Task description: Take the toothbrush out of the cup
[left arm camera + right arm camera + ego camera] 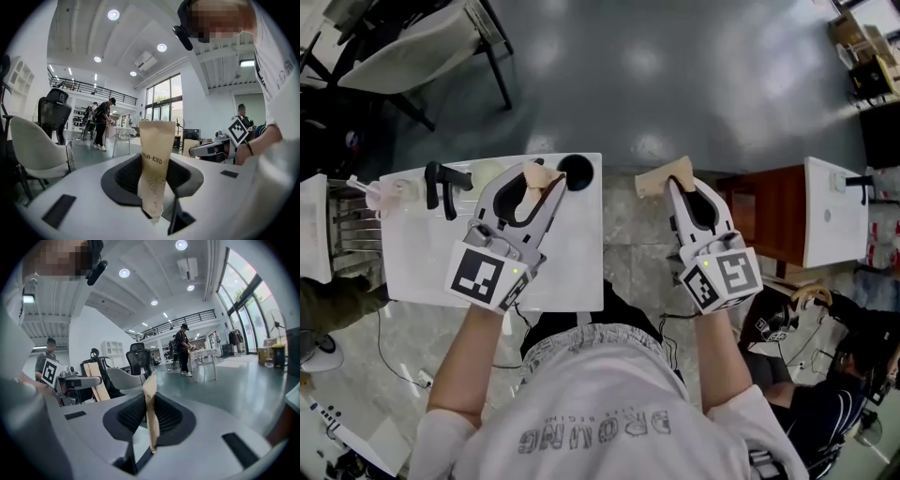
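My left gripper is held over the white table and is shut on a tan paper packet. In the left gripper view the packet, printed HIGH-END, stands face-on between the jaws of the left gripper. My right gripper, to the right of the table, is shut on a tan paper piece. Seen edge-on, that paper piece sits in the right gripper. At the table's far left a pinkish cup has a thin white stick poking out of it; I cannot make out a toothbrush.
A black curved object and a black round object lie on the table's far edge. A white chair stands beyond at the left. A brown cabinet and white unit are at the right. Another person sits at the lower right.
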